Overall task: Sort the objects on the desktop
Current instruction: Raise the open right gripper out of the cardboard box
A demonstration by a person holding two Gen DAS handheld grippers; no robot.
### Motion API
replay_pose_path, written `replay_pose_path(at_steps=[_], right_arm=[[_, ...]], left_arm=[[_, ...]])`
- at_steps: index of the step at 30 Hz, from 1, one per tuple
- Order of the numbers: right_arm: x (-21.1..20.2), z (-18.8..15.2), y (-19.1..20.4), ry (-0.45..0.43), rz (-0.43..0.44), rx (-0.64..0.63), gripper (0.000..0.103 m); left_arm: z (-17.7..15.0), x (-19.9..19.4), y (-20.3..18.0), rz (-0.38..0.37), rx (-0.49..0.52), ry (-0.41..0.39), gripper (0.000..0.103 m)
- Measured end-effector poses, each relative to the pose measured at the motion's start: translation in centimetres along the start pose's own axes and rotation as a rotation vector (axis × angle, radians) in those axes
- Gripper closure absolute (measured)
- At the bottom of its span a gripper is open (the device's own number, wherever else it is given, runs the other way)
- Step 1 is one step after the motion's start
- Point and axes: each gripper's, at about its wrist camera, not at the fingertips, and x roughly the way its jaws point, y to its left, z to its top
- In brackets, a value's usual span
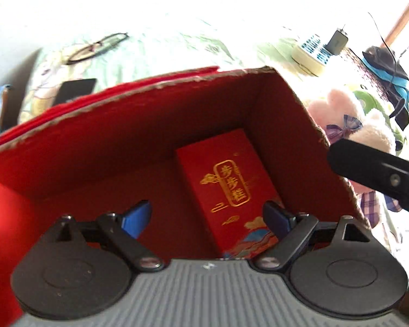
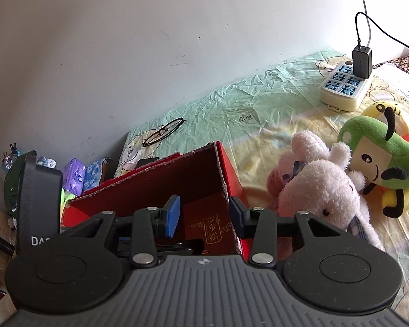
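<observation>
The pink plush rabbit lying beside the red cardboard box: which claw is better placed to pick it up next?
Probably the right claw: open and empty, with the pink plush rabbit lying just to its right. The left claw, also open, points down into the red cardboard box.

Left wrist view close, down into red box (image 1: 150, 141); right wrist view farther, same box (image 2: 177, 179).

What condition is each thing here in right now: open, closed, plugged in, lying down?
Red box: open-topped.
Red packet: lying flat inside the box.
Left gripper: open, empty, over the box.
Right gripper: open, straddling the box wall.
Glasses: folded flat.
Charger: plugged into power strip.
Pink plush: lying down.
</observation>
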Motion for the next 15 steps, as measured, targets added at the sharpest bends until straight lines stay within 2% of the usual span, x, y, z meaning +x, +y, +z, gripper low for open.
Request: replay_pose_path(at_steps=[1,2,4,8,15], right_arm=[[-0.1,-0.1,0.1,0.001,0.003,-0.003,0.059],[-0.2,-0.2,0.2,0.002,0.006,-0.007,0.059],[-0.4,-0.5,0.5,0.002,0.011,-0.018,0.059],[-0.9,-1.1,1.1,0.006,0.026,-0.047,0.059],[-2.0,-2.5,2.2,0.005,0.054,-0.123,0.059]], left_arm=[[1.9,0.0,1.5,0.018,-0.008,-0.008,0.015],[2.2,-0.7,2.0,0.041,-0.013,-0.018,0.015],[0.8,-2.4,2.8,0.081,-0.013,-0.038,0.015],[0.0,-3.4,4.7,0.123,-0.032,-0.065,0.015],[-1.6,-6.0,3.7,0.232,-0.068,-0.123,0.015]])
